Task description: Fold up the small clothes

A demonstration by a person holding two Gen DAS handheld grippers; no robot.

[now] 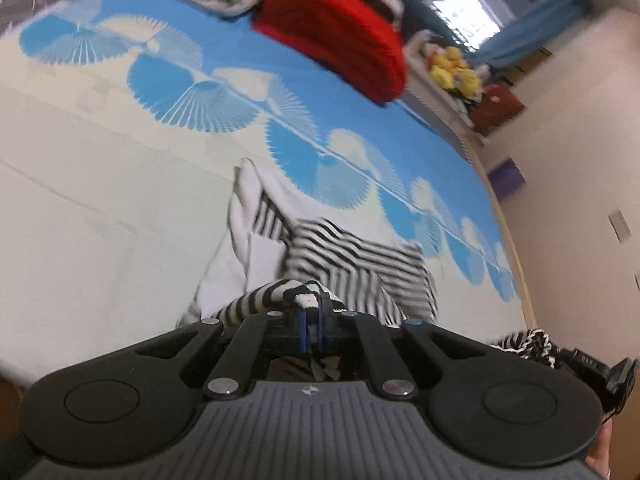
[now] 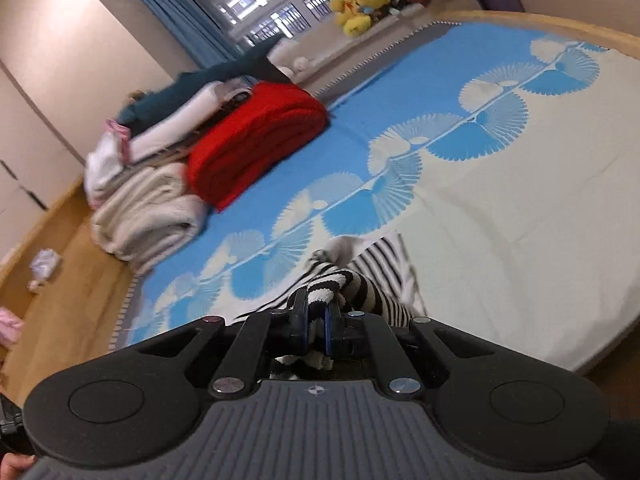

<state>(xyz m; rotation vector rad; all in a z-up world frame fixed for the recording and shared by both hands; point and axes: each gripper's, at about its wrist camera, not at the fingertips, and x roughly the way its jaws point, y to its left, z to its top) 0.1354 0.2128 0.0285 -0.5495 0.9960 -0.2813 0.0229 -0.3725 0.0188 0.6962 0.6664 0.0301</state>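
Plainly the garment is being lifted by two points so it can be spread or doubled over; the left gripper (image 1: 313,312) is pinched tight on a bunched edge of the striped top (image 1: 352,260), and the right gripper (image 2: 318,312) is likewise clamped on a thick roll of the same black-and-white cloth, some of it poking out behind the fingers; the rest of the top hangs from both holds and trails onto the bed (image 2: 500,240), partly crumpled, a white part showing beside the stripes; farther off lie a folded red blanket (image 2: 256,140) and a pile of pale bedding (image 2: 148,208); I judge the next move calls for drawing the two holds apart to take out the slack, then laying the cloth flat before any fold.
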